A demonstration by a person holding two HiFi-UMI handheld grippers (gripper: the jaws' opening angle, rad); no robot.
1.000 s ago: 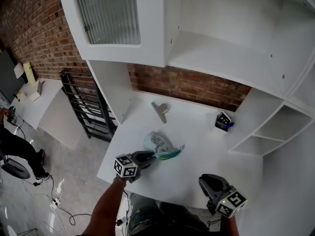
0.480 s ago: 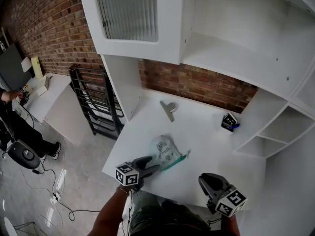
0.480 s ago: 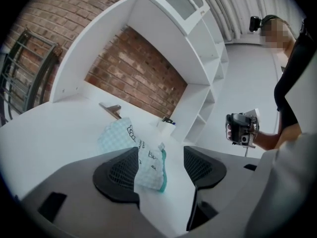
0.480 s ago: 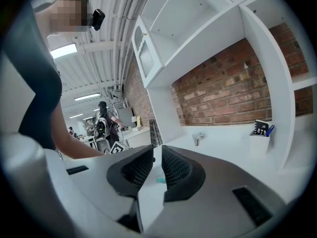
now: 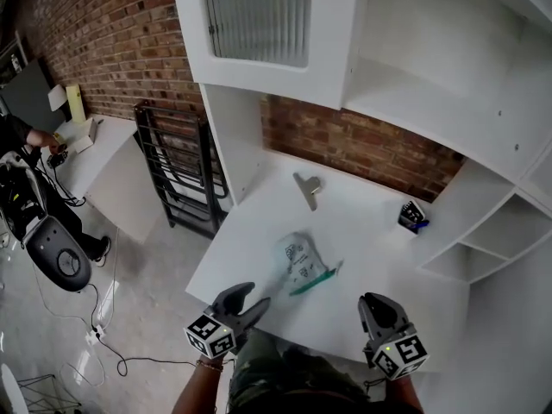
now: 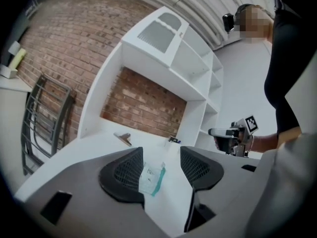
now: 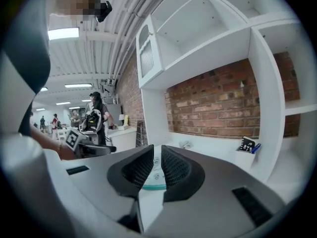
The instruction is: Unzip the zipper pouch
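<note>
Zipper pouch point(image 5: 302, 261) lay flat on the white table point(image 5: 371, 248), near the front edge and roughly midway between your two grippers. It looked like a clear, slightly crumpled plastic bag with small dark print on its face. A teal zipper strip point(image 5: 316, 280) ran along the edge nearest you. Whether the zip was open or closed could not be made out.

Your left gripper point(image 5: 253, 297) hung at the table's front edge, clear of the pouch. Its jaws had just been closing in a little, yet they stood well apart with nothing pressed between the pads; the pouch only showed beyond the gap, lying on the table. Your right gripper point(image 5: 373, 300) sat at the front edge on the other side, also apart from the pouch, its jaws drawn almost together on nothing.

Farther back on the table lay a grey metal clip point(image 5: 308, 189). A small black-and-white holder point(image 5: 411, 216) with a blue pen stood near the white shelves point(image 5: 483, 231), in front of the brick wall point(image 5: 345, 145).
</note>
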